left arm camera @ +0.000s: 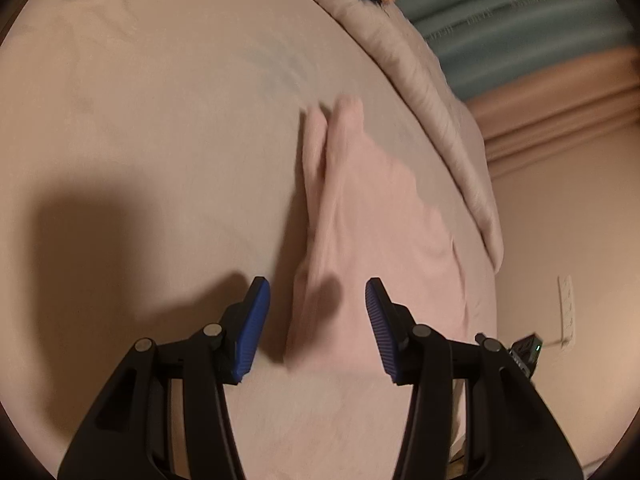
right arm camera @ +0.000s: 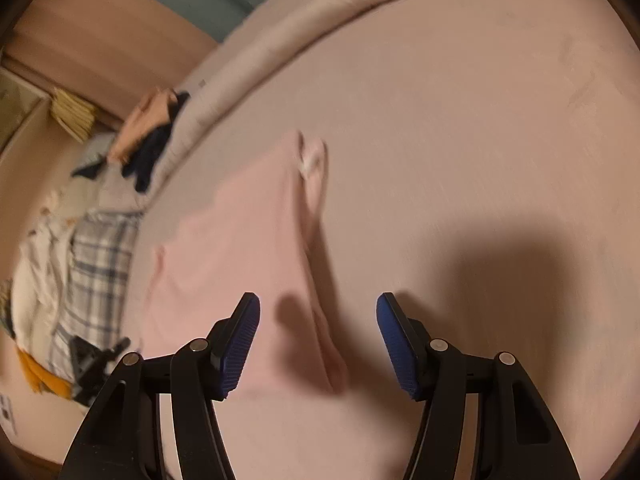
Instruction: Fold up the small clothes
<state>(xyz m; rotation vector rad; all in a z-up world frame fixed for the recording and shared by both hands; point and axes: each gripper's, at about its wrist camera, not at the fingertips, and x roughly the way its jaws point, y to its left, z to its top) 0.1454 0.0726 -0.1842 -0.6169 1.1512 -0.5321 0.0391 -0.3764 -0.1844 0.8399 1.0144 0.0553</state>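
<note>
From the left wrist camera we see our left gripper (left arm camera: 318, 322) held above a bed covered in a pale beige sheet (left arm camera: 160, 140). Its jaws stand spread, the blue ribbed pads (left arm camera: 252, 328) apart with nothing pinched between them. A small pink garment (left arm camera: 368, 224) lies on the sheet ahead of the fingers and a little to the right, folded over lengthwise so that a thick doubled edge runs along its left side. Two narrow straps or ends stick out at its far end. The gripper casts a dark shadow (left arm camera: 80, 240) on the sheet to the left. A rumpled beige blanket (left arm camera: 420, 100) runs along the bed's far right edge, and beyond it we see a teal surface (left arm camera: 520, 28), blurred.

From the right wrist camera we see our right gripper (right arm camera: 318, 340), also with its jaws spread and empty, blue pads (right arm camera: 396, 344) well apart. The same pink garment (right arm camera: 240, 248) lies on the sheet (right arm camera: 460, 120) ahead and to the left, its folded edge now on the right side, reaching down between the two fingers in the picture; the pads do not press on it. A plaid cloth (right arm camera: 96, 264) and other loose clothes (right arm camera: 152, 136) lie in a heap off the bed's left edge. The picture is blurred, so finer detail of the garment we cannot tell.
</note>
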